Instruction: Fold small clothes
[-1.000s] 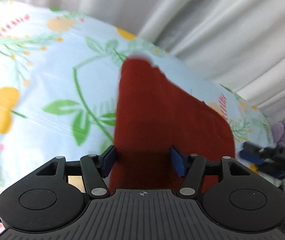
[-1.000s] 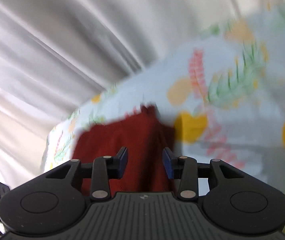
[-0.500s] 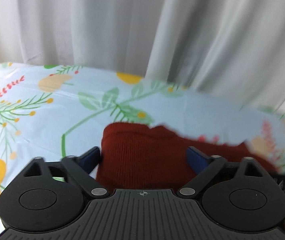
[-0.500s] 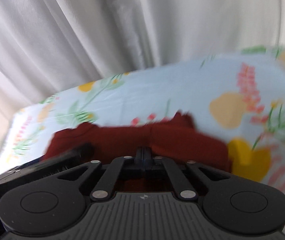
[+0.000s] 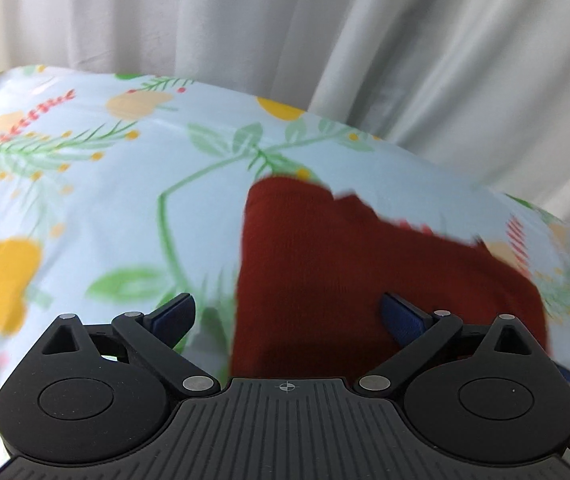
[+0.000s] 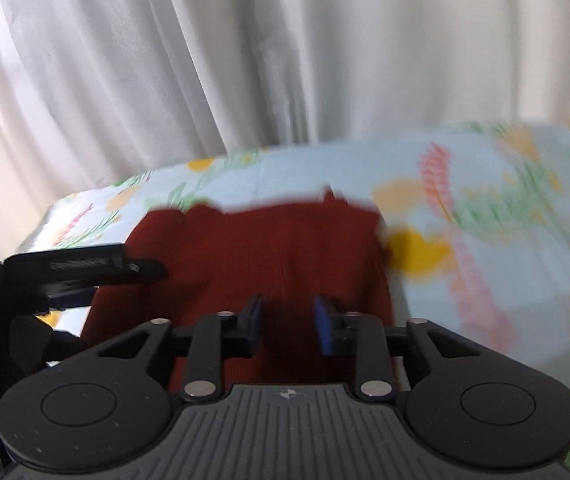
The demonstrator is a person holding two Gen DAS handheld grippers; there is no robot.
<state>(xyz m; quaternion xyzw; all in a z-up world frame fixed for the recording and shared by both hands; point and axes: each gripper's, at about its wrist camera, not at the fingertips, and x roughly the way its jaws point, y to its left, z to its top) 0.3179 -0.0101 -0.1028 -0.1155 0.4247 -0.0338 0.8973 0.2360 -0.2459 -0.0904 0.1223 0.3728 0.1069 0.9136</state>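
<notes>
Red knit garment (image 5: 365,272) lying flat on floral sheet (image 5: 97,200), just ahead of left gripper (image 5: 289,316) with fingers spread wide and right gripper (image 6: 287,324) with fingers parted, neither pinching cloth, white curtain (image 6: 245,60) hanging behind far edge.
</notes>
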